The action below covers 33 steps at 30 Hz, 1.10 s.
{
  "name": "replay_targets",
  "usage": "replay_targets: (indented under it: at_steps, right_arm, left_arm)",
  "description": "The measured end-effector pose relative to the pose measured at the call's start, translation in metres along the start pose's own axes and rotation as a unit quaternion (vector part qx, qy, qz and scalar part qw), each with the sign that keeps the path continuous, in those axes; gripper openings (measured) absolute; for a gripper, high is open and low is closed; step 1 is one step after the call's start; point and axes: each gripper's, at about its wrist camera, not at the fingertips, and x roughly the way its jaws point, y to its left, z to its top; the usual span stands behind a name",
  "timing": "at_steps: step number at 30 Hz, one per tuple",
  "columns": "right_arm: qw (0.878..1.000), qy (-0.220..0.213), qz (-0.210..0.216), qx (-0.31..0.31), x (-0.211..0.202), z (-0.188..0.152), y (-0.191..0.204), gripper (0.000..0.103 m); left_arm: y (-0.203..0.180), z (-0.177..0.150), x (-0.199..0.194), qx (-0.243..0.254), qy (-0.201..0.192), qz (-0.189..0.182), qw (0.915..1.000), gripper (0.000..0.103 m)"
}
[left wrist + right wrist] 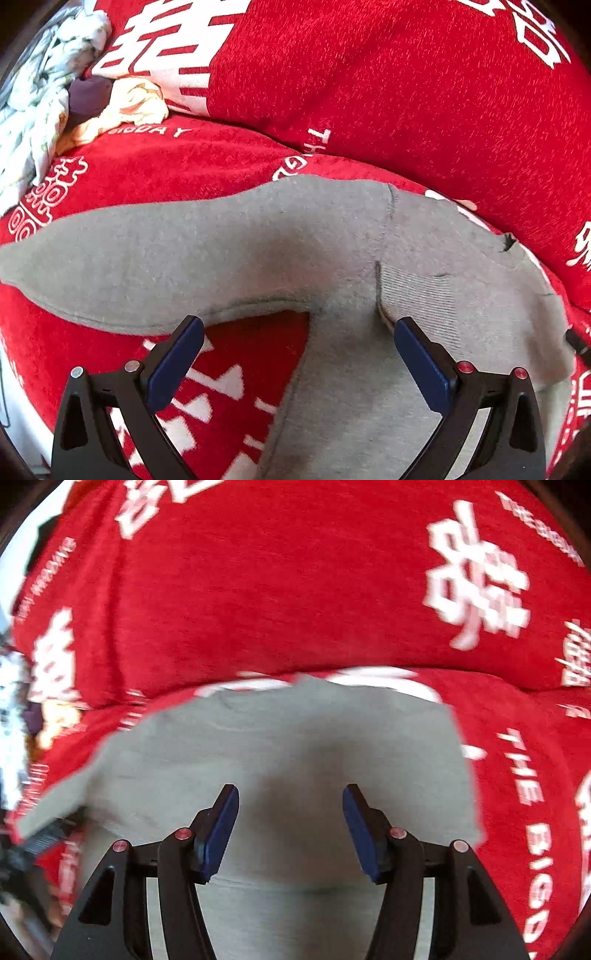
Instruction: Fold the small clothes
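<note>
A small grey sweatshirt [258, 251] lies flat on a red blanket with white lettering [406, 92]. One sleeve stretches to the left and a ribbed cuff [417, 295] is folded over the body. My left gripper [299, 326] hangs open above the spot where sleeve and body meet, nothing between its blue pads. In the right wrist view the same grey garment [288, 746] fills the lower middle. My right gripper [290, 794] stands open over it, its fingers apart with only cloth below them. That view is blurred.
A heap of crumpled small clothes, pale printed fabric [40, 92], a yellow piece [136, 99] and a dark purple one [90, 94], lies at the far left. A red cushion or fold [258, 590] rises behind the sweatshirt.
</note>
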Motion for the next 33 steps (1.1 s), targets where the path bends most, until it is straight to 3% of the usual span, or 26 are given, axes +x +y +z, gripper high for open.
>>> replay_targets:
  at_steps: [3,6,8,12,16,19,23,26,29,31,33]
  right_arm:
    - [0.999,0.024,-0.048,-0.008,0.018,-0.003,-0.020,0.062]
    - [0.998,0.041,-0.044,-0.002,0.037,-0.002,-0.037,0.062]
    - [0.999,0.029,-0.042,-0.005,0.044,0.006,-0.040,0.069]
    - [0.997,0.046,-0.059,0.006,0.058,0.027,-0.047,0.073]
    - [0.999,0.020,-0.008,0.032,0.032,0.021,-0.051,0.074]
    - [0.999,0.036,0.000,0.017,0.031,0.005,-0.047,0.074]
    - [0.999,0.022,-0.010,-0.026,0.019,-0.019,-0.045,0.073]
    - [0.999,0.014,-0.018,-0.034,0.003,-0.027,-0.044,0.074]
    - [0.999,-0.002,-0.012,-0.047,-0.010,-0.029,-0.030,0.074]
    - [0.998,0.005,-0.008,-0.058,-0.009,-0.030,-0.018,0.074]
    - [0.997,0.028,-0.017,-0.070,0.002,-0.036,-0.013,0.074]
  left_arm:
    - [-0.018,-0.004,-0.012,0.017,-0.006,-0.023,0.9996,0.103]
    - [-0.052,-0.012,-0.019,0.053,0.000,-0.074,0.9959,0.103]
    - [-0.079,-0.020,-0.020,0.084,0.005,-0.099,0.9915,0.103]
    - [-0.133,-0.022,0.000,0.145,0.052,-0.113,0.9816,0.103]
    - [-0.152,-0.022,0.024,0.159,0.077,-0.095,0.9796,0.103]
    - [-0.148,-0.028,0.041,0.161,0.091,-0.057,0.9810,0.103]
    - [-0.143,-0.044,0.031,0.199,0.065,-0.033,0.9772,0.103]
    - [-0.132,-0.045,0.022,0.190,0.063,-0.023,0.9795,0.103]
    - [-0.130,-0.044,0.015,0.165,0.067,-0.042,0.9831,0.103]
    - [-0.139,-0.047,0.015,0.172,0.065,-0.049,0.9818,0.103]
    - [-0.148,-0.054,0.025,0.192,0.073,-0.021,0.9784,0.103]
